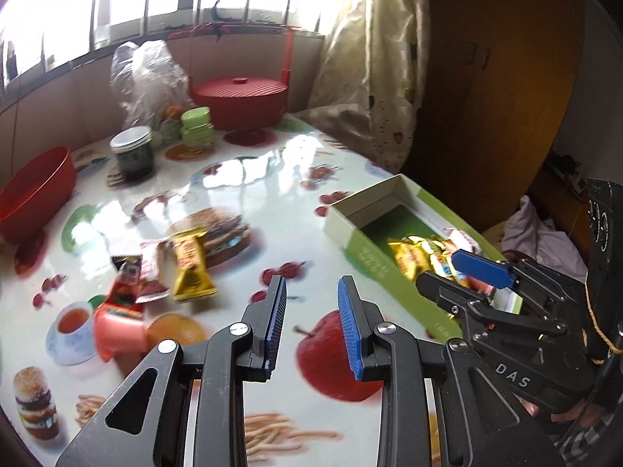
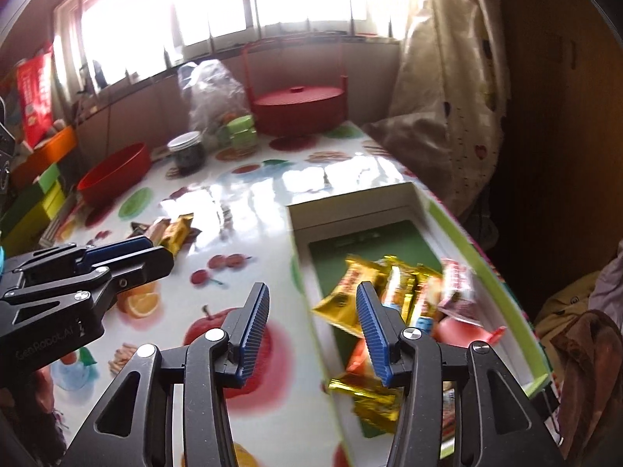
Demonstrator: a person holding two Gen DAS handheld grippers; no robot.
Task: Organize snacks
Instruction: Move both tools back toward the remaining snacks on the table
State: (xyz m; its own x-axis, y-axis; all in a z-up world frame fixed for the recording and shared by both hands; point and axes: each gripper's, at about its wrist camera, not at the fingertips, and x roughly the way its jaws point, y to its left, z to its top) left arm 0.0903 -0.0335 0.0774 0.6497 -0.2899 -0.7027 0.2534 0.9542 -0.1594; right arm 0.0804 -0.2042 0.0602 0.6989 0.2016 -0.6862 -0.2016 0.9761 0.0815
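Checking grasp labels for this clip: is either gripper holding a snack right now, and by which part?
Nothing is held. The left gripper and the right gripper both stand open with nothing between their blue ribbed pads; gold-wrapped snack packets lie loose in the green-rimmed cardboard box.

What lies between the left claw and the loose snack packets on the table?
Left wrist view: only bare printed tablecloth between the left claw and the loose packets.

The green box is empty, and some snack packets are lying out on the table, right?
Not quite. The green box is not empty: the right wrist view shows gold snack bars and other wrapped snacks lying inside it. The rest holds: a gold snack packet and other packets do lie out on the table.
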